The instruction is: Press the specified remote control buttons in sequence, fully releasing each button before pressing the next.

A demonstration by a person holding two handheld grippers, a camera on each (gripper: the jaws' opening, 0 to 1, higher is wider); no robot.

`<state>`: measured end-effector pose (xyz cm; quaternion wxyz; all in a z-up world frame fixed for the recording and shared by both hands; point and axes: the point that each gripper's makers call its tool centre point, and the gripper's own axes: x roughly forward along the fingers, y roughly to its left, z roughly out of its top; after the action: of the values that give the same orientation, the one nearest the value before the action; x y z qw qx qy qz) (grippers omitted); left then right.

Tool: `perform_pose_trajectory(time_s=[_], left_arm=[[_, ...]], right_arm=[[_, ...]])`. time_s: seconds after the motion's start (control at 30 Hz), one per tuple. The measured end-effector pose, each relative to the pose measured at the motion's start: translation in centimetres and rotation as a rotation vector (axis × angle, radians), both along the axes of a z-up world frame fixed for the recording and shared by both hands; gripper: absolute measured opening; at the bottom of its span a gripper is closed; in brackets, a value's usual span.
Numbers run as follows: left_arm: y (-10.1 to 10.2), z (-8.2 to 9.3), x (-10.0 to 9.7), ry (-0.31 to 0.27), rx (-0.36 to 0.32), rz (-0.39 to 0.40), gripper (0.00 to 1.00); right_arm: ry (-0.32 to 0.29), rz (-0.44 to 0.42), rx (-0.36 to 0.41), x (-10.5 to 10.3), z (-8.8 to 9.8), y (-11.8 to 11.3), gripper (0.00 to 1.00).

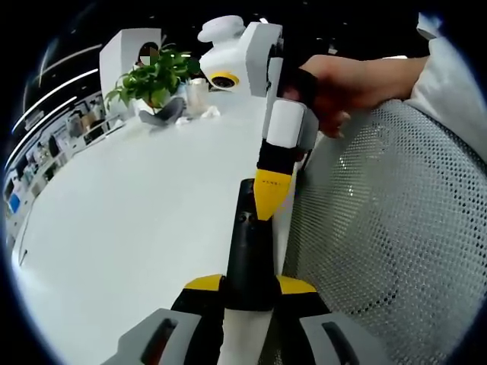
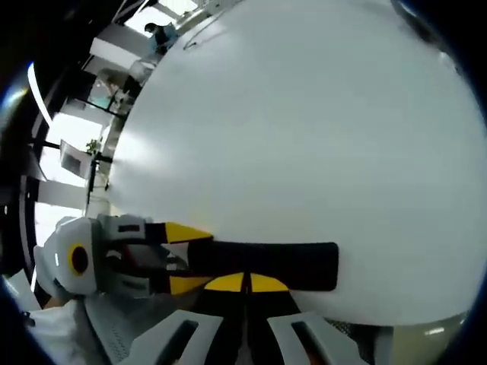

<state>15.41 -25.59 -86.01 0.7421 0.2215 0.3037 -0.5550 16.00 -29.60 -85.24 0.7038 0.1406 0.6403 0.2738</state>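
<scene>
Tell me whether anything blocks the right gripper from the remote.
Nothing visible does. In the left gripper view the right gripper has its yellow tip already on the black remote, which the left gripper holds over the white table.

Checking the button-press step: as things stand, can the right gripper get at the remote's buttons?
Probably yes. The right gripper has its shut yellow tips already at the top face of the black remote, which the left gripper clamps at its lower end; nothing lies between them on the white table.
</scene>
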Motion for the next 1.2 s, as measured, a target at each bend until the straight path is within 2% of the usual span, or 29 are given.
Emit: perform_pose_trajectory(time_s=[0.17,0.4,0.67,1.07,1.2], left_arm=[[0.0,0.0,0.0,-0.001,0.000,-0.001,0.24],[-0.2,0.0,-0.1,-0.004,-0.002,-0.009,0.24],[-0.3,0.0,-0.2,-0.004,-0.005,-0.013,0.24],[-0.3,-0.1,-0.2,-0.001,-0.013,-0.010,0.24],[-0.4,0.0,-0.2,-0.001,-0.014,-0.009,0.24]], right_arm=[[-0.019,-0.021,0.036,0.4,0.3,0.4,0.00],[-0.015,-0.008,0.028,0.4,0.0,0.7,0.00],[-0.014,-0.011,0.071,0.6,0.2,1.3,0.00],[-0.017,-0.002,0.064,0.6,0.1,1.2,0.00],[-0.057,0.045,0.040,0.5,0.1,1.4,0.00]])
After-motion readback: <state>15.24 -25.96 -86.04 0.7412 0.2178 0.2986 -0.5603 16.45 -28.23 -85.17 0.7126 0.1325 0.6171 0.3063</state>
